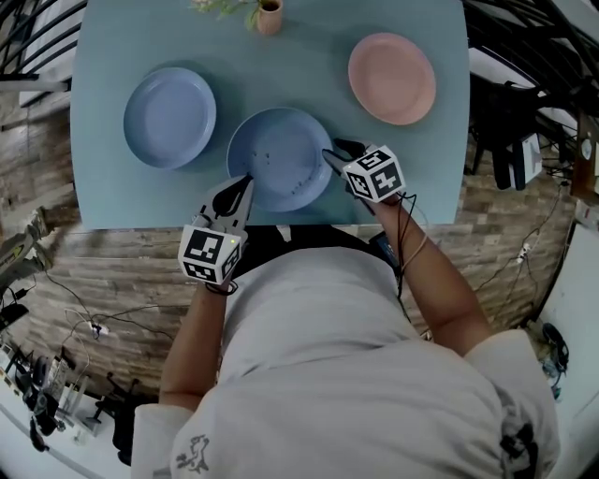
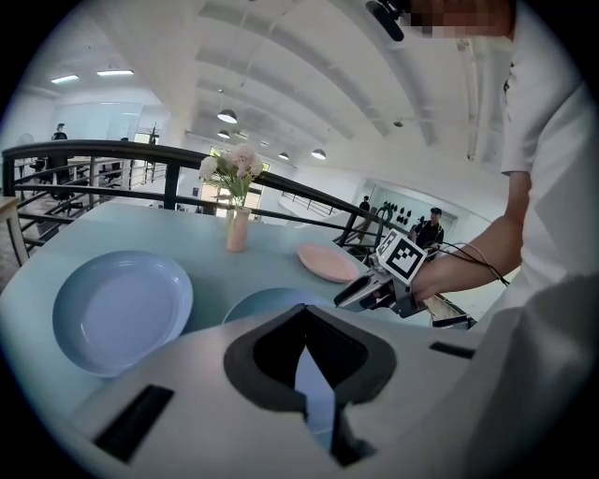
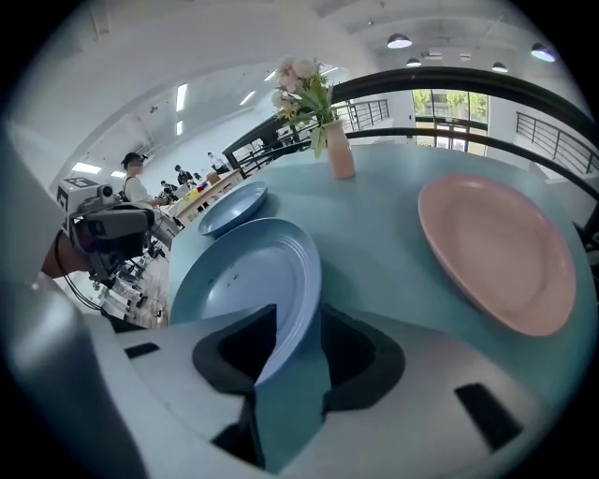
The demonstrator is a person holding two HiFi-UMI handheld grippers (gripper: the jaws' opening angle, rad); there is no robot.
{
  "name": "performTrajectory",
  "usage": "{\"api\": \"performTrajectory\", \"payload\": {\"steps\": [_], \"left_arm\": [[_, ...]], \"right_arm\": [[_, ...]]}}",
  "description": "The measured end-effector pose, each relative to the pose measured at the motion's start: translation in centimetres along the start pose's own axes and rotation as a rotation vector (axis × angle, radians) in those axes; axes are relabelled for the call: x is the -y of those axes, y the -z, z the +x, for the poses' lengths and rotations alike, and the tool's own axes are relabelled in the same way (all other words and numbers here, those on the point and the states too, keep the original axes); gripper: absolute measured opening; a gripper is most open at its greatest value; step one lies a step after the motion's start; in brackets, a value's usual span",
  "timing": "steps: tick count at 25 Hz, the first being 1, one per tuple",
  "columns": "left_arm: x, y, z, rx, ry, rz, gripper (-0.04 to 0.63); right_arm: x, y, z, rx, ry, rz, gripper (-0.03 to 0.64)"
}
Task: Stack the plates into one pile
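Observation:
Three plates lie on a teal table (image 1: 112,196): a blue plate (image 1: 169,117) at the left, a second blue plate (image 1: 279,157) in the middle near the front edge, and a pink plate (image 1: 392,78) at the back right. My right gripper (image 1: 329,154) is at the middle plate's right rim. Its jaws are open, with that rim (image 3: 285,299) between them and dark gaps on both sides. My left gripper (image 1: 245,184) is at the same plate's near-left rim. It stands open a little, and light blue shows in the narrow gap (image 2: 304,360).
A small vase of flowers (image 1: 270,17) stands at the table's far edge, between the plates. Black railings and cables surround the table. The person's body presses close to the front edge. People stand in the distant hall.

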State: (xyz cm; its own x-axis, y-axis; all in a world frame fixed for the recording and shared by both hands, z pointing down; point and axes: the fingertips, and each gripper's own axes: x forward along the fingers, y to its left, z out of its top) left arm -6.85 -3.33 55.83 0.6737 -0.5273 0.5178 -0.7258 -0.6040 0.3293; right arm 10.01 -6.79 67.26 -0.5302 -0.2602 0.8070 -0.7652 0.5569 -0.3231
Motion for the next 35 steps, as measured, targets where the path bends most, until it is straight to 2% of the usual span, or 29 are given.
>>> {"api": "performTrajectory", "payload": {"steps": [11, 19, 23, 29, 35], "left_arm": [[-1.2, -0.4, 0.3, -0.008, 0.010, -0.006, 0.005], [-1.8, -0.2, -0.3, -0.015, 0.004, -0.020, 0.005], [-2.2, -0.3, -0.6, -0.014, -0.005, -0.020, 0.005], [-2.4, -0.3, -1.4, -0.004, -0.023, -0.025, 0.005], [-2.3, -0.3, -2.0, 0.008, -0.049, -0.024, 0.005]], "right_arm": [[0.8, 0.4, 2.0, -0.025, -0.035, 0.151, 0.135], [1.4, 1.4, 2.5, -0.071, -0.014, 0.237, 0.044], [1.4, 1.4, 2.6, -0.064, -0.024, 0.272, 0.038], [1.5, 1.4, 2.5, -0.034, -0.050, 0.385, 0.026], [1.7, 1.5, 2.6, -0.026, -0.061, 0.422, 0.021]]}}
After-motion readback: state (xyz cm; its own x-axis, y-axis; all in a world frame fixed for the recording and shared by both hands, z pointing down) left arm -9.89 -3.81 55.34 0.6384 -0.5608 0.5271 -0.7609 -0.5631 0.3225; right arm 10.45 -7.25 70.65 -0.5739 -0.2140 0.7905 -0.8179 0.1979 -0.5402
